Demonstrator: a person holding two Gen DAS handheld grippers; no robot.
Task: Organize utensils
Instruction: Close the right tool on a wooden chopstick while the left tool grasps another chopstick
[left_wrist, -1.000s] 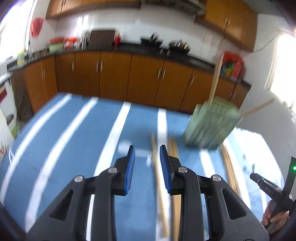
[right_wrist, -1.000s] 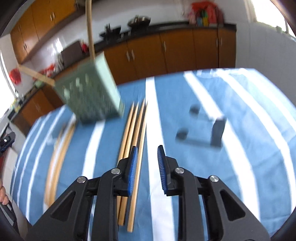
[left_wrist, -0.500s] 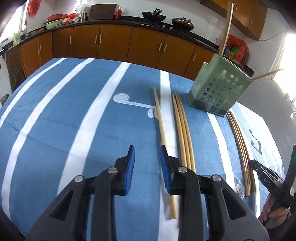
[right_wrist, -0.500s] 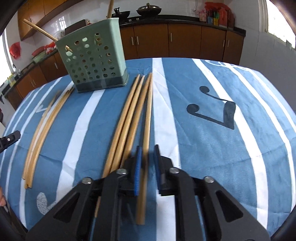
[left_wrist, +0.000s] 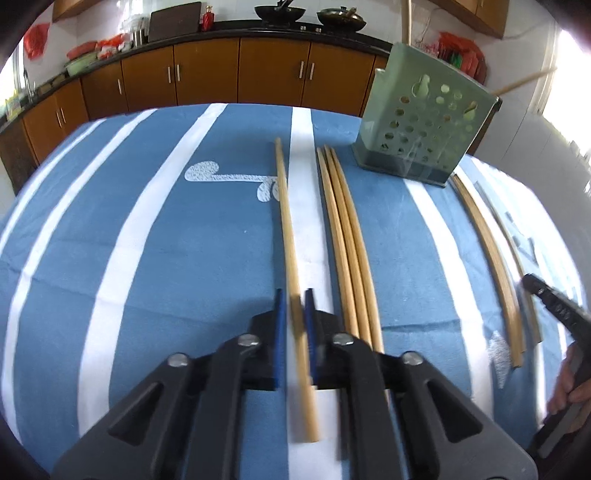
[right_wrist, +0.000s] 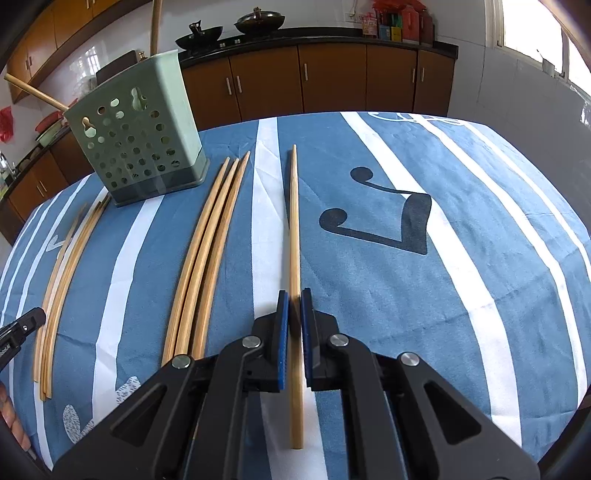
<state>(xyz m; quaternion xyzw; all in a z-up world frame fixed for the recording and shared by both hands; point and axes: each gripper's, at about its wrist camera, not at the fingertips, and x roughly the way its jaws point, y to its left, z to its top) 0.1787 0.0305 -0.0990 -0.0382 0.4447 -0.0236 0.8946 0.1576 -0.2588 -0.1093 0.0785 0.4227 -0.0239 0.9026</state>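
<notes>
On the surface (right_wrist: 461, 295) the holder (right_wrist: 136, 147) stands at the back. Before it, three chopsticks (right_wrist: 207, 251) lie together, a single chopstick (right_wrist: 294, 229) to their right, another bundle (right_wrist: 66, 266) far left

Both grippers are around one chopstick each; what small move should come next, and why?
Probably lift the right gripper with its chopstick toward the green holder: it looks shut on it, while the left gripper is blurred around its own.

Left claw (left_wrist: 294, 295) points toward 12 o'clock, blue pads nearly closed, low over the counter. Right claw (right_wrist: 294, 295) likewise, pads pinched narrow, aimed at 12 o'clock.
</notes>
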